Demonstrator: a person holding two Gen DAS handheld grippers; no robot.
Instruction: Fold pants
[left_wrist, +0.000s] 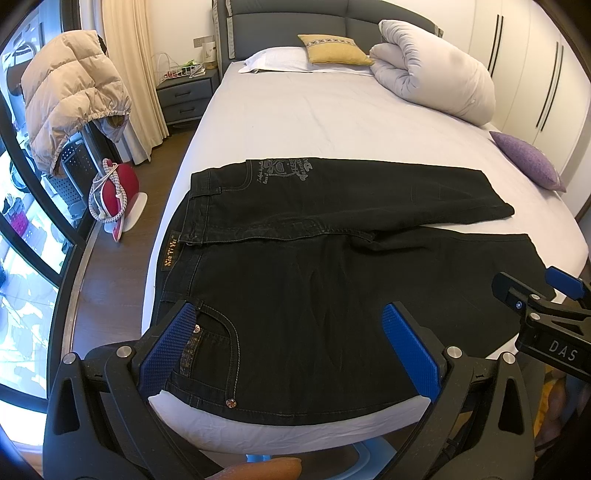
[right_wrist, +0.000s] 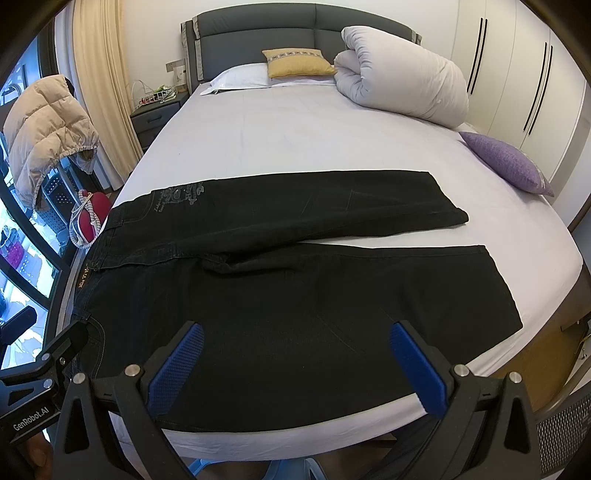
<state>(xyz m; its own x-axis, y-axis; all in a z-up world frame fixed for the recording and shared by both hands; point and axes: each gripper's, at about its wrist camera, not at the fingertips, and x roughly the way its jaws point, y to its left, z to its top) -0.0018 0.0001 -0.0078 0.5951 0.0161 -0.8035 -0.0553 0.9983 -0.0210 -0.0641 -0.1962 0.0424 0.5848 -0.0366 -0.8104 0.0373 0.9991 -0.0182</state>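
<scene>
Black jeans (left_wrist: 314, 280) lie spread flat across the near end of the bed, waistband to the left and both legs running right, slightly apart. They also show in the right wrist view (right_wrist: 295, 295). My left gripper (left_wrist: 291, 325) is open and empty, hovering over the near hip pocket at the bed's front edge. My right gripper (right_wrist: 295, 343) is open and empty above the near leg's thigh. The right gripper also appears at the right of the left wrist view (left_wrist: 543, 306), and the left gripper at the lower left of the right wrist view (right_wrist: 48, 365).
The bed (right_wrist: 295, 136) has a white sheet. A rolled white duvet (right_wrist: 402, 85), a yellow cushion (right_wrist: 299, 62) and a purple cushion (right_wrist: 509, 162) lie on it. A puffer jacket (left_wrist: 70, 96) hangs on a rack left of the bed, beside a red iron (left_wrist: 118, 195).
</scene>
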